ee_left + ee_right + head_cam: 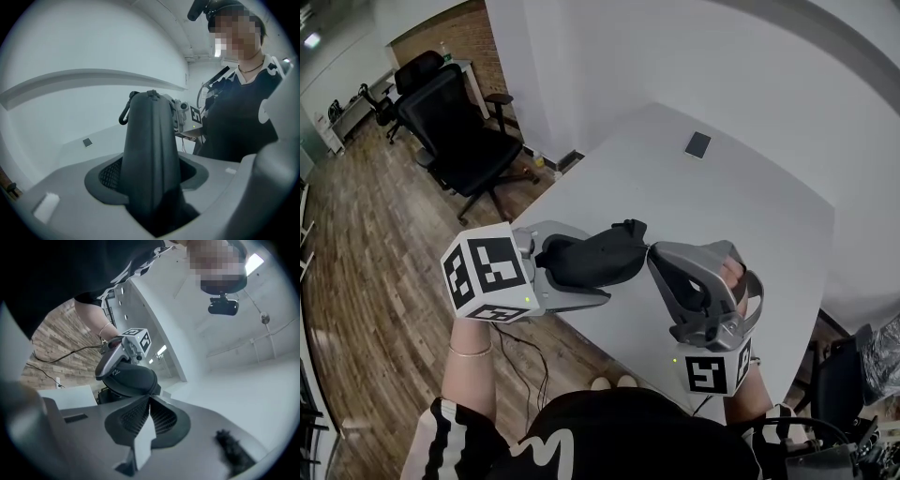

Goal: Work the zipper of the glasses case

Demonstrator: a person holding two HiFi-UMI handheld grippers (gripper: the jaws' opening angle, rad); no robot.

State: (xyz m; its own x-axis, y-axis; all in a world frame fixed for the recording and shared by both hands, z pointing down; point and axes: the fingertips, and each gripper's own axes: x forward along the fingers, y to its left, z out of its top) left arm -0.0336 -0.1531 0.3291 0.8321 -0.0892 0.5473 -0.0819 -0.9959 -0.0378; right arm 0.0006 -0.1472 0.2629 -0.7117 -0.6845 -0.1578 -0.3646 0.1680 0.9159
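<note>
A black zipped glasses case (592, 259) is held off the table, level with the table's near edge. My left gripper (581, 266) is shut on its body, one jaw above and one below. In the left gripper view the case (150, 140) stands up between the pads, with a black loop (123, 115) at its far end. My right gripper (650, 248) comes in from the right with its tips at that far end. In the right gripper view its pads (140, 414) press together and the tips touch the case (132, 380) at its seam. I see no zipper pull between them.
The white table (703, 216) stretches ahead, with a small dark flat object (697, 144) near its far edge. A black office chair (455, 127) stands on the wood floor to the left. The person's torso is close behind both grippers.
</note>
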